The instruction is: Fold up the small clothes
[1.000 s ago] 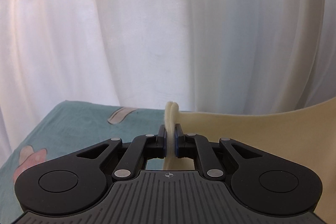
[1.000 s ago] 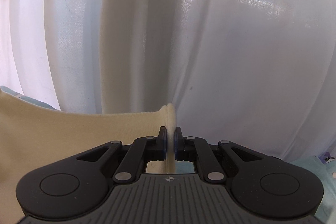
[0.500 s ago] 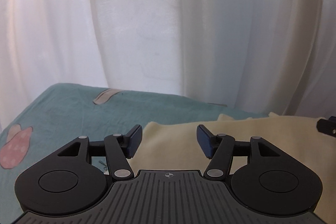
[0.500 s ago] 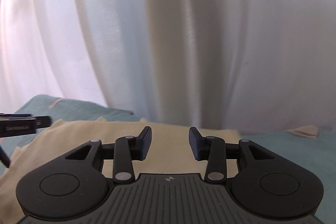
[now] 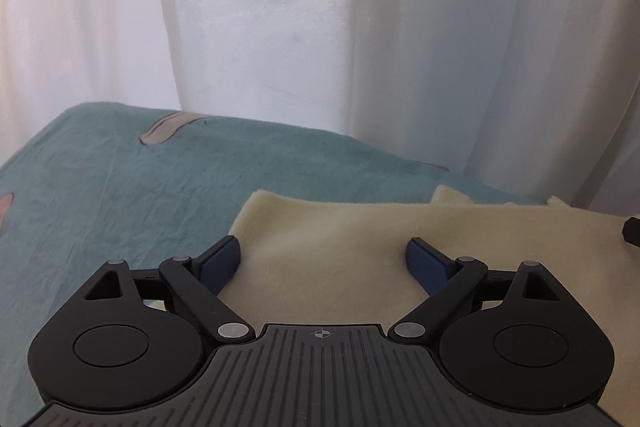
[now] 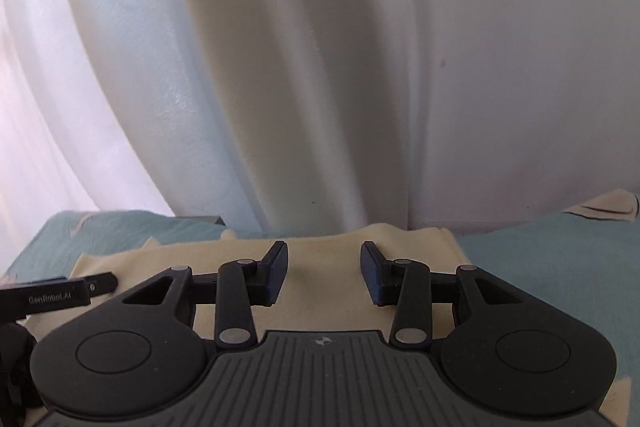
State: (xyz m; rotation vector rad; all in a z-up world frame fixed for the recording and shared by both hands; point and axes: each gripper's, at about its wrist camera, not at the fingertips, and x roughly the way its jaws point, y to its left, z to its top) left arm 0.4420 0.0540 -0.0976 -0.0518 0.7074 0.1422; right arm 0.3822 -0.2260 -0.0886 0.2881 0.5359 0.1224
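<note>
Cream garment (image 5: 360,247) lies flat on the teal sheet (image 5: 120,195), both grippers spread above it.

In the left wrist view the cloth fills the area from 12 to 3 o'clock of the left gripper (image 5: 324,261), whose jaws stand wide apart and hold nothing. In the right wrist view the right gripper (image 6: 324,275) is likewise spread and empty over the garment, with the left gripper's tip at 9 o'clock. White curtains (image 6: 320,67) hang at 12 o'clock behind, and a second cream cloth (image 6: 608,205) lies at 2 o'clock.

Garment (image 5: 360,247) on the bedsheet (image 5: 120,195), curtain (image 5: 280,27) behind.
</note>
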